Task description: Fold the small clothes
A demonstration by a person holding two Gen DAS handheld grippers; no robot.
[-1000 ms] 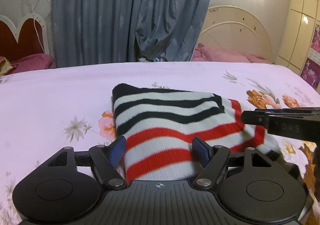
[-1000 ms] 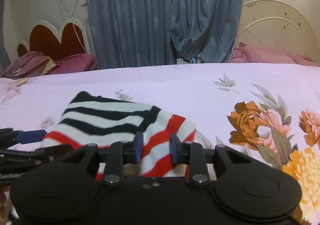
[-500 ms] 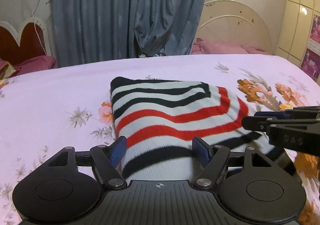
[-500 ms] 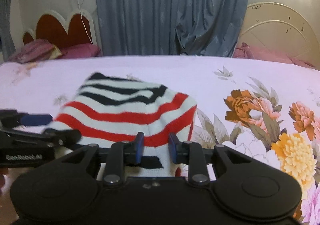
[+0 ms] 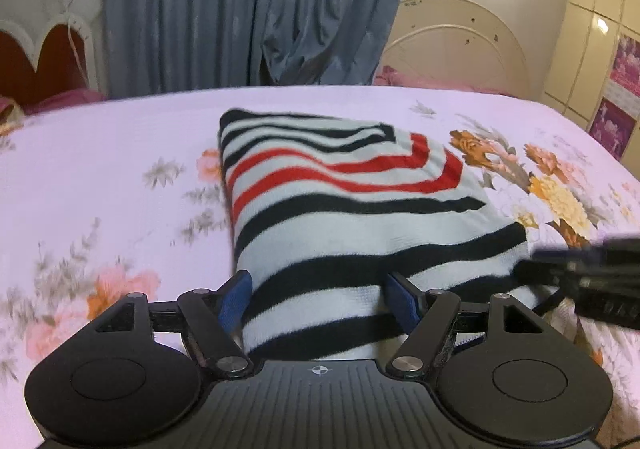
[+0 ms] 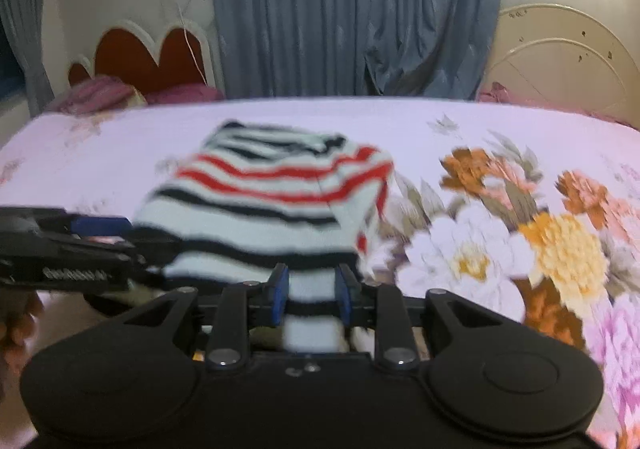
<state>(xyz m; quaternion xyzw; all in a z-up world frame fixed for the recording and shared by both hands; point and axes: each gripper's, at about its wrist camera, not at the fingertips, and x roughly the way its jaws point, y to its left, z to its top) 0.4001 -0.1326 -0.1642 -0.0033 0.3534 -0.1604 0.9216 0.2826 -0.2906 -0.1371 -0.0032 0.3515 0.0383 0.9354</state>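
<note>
A small knitted garment (image 5: 352, 201) with white, black and red stripes lies on the floral bedsheet (image 5: 100, 169), its near edge lifted. In the left wrist view my left gripper (image 5: 320, 299) has its blue pads on both sides of that near edge, wide apart with cloth between them. In the right wrist view my right gripper (image 6: 310, 293) is shut on the garment (image 6: 272, 193) at its near right edge. Each gripper shows from the side in the other's view: the right gripper (image 5: 588, 281) and the left gripper (image 6: 72, 249).
The pink bedsheet with large printed flowers (image 6: 520, 241) stretches to the right. Grey-blue curtains (image 5: 256, 9) hang behind the bed. A red heart-shaped headboard (image 6: 148, 57) stands far left, a cream round headboard (image 5: 460, 45) far right.
Both grippers have drawn the garment's near edge back toward the cameras. More of it now shows, with black stripes below the red ones. The right view is blurred by motion.
</note>
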